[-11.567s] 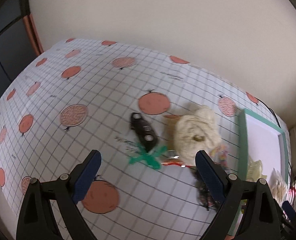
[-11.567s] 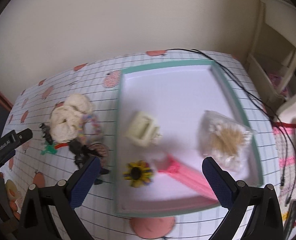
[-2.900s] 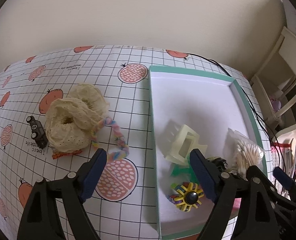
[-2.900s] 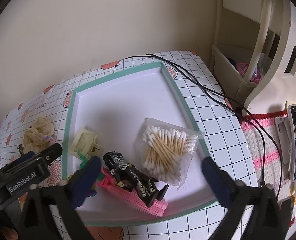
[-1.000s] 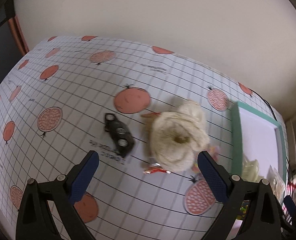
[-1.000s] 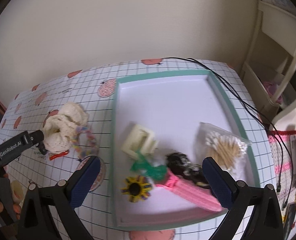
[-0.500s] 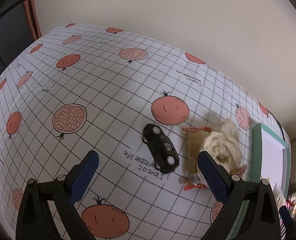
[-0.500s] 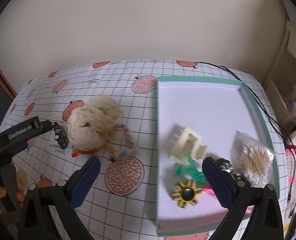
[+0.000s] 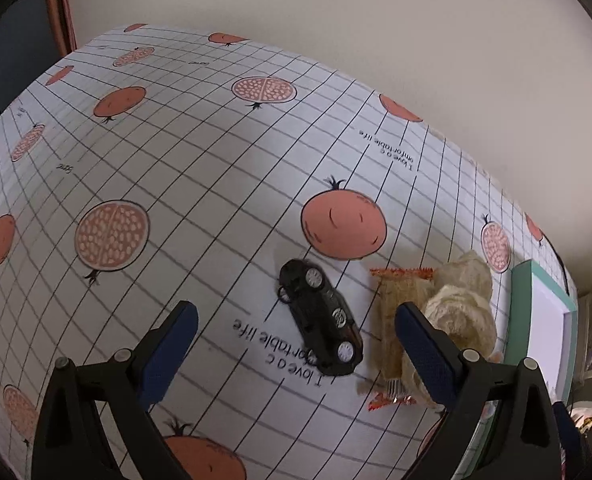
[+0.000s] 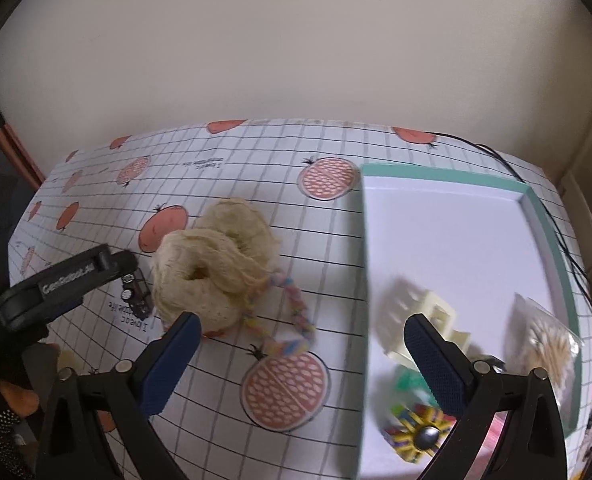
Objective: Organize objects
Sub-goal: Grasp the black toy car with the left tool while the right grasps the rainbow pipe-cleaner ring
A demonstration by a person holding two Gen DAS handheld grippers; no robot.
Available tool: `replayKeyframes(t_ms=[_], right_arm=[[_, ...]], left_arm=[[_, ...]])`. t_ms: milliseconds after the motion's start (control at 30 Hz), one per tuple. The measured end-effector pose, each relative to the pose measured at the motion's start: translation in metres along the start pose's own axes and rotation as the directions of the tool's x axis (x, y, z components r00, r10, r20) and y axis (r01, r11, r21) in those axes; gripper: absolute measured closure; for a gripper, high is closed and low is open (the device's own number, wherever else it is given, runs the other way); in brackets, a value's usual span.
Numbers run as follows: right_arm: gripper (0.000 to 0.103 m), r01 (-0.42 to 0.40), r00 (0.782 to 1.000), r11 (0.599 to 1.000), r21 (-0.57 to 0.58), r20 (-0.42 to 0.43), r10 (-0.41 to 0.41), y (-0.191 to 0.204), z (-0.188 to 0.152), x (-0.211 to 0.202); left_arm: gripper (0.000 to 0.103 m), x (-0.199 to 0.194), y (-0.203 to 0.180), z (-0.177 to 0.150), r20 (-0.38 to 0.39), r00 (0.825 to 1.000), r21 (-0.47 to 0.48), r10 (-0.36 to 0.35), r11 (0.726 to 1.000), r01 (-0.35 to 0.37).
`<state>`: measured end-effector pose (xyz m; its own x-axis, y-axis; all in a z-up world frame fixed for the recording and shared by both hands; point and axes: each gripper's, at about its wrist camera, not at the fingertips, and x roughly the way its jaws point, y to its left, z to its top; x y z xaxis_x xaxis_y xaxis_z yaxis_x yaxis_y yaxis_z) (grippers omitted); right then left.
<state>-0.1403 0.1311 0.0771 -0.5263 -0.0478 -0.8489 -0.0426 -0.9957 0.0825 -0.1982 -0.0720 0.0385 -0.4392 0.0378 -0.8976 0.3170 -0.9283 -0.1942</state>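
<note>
The left claw (image 9: 292, 328) hangs spread and empty over the bench (image 9: 184, 168), with the toy car (image 9: 320, 322) lying between its fingers and slightly ahead. The car's long axis runs diagonally, so the jaws would close across its width. The right claw (image 10: 300, 340), also spread and empty, sits farther off, near the tray (image 10: 448, 220).

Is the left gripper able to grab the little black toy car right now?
Probably yes. The left gripper is open and the black toy car lies between its fingers' line, nothing on top; only the snack packet sits close beside it.
</note>
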Motion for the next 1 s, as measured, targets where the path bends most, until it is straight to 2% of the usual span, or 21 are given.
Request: replayKeyframes(t_ms=[67,200,300,733,767,800,833,933,1000], right_arm=[[0.003,-0.008,1.0,1.0,-0.023,0.002,0.008,0.006,0.0,0.002],[0.01,-0.023,1.0,0.998,-0.056,-0.018,0.022,0.015,-0.004,0.01],[0.017,-0.024,0.999,0.998,-0.062,-0.038,0.022,0.017,-0.008,0.017],[0.032,-0.027,0.995,0.999,-0.042,-0.097,0.022,0.01,-0.018,0.034],[0.033,-0.028,0.995,0.999,-0.04,-0.101,0.023,0.01,-0.018,0.036],[0.033,-0.027,0.994,0.999,-0.038,-0.105,0.023,0.009,-0.019,0.037],[0.035,-0.026,0.994,0.999,-0.036,-0.108,0.022,0.009,-0.019,0.037],[0.043,-0.028,0.993,0.999,-0.028,-0.112,0.024,0.007,-0.019,0.039],[0.051,-0.024,0.993,0.999,-0.025,-0.114,0.021,0.005,-0.02,0.039]], left_arm=[[0.004,0.002,0.001,0.001,0.007,1.0,-0.003,-0.002,1.0,0.002],[0.011,0.01,0.0,-0.001,-0.002,1.0,0.009,0.006,1.0,-0.006],[0.011,0.012,0.001,-0.002,-0.007,1.0,0.012,0.004,1.0,-0.004],[0.012,0.021,-0.003,-0.006,0.002,1.0,0.042,-0.013,0.999,0.013],[0.014,0.022,-0.004,-0.007,0.002,1.0,0.043,-0.015,0.999,0.014],[0.023,0.023,-0.004,-0.007,0.001,1.0,0.045,-0.016,0.999,0.015],[0.027,0.025,-0.004,-0.008,-0.003,1.0,0.046,-0.016,0.999,0.016],[0.028,0.027,-0.005,-0.009,-0.012,1.0,0.051,-0.016,0.999,0.017],[0.033,0.027,-0.006,-0.009,-0.01,1.0,0.057,-0.014,0.998,0.015]])
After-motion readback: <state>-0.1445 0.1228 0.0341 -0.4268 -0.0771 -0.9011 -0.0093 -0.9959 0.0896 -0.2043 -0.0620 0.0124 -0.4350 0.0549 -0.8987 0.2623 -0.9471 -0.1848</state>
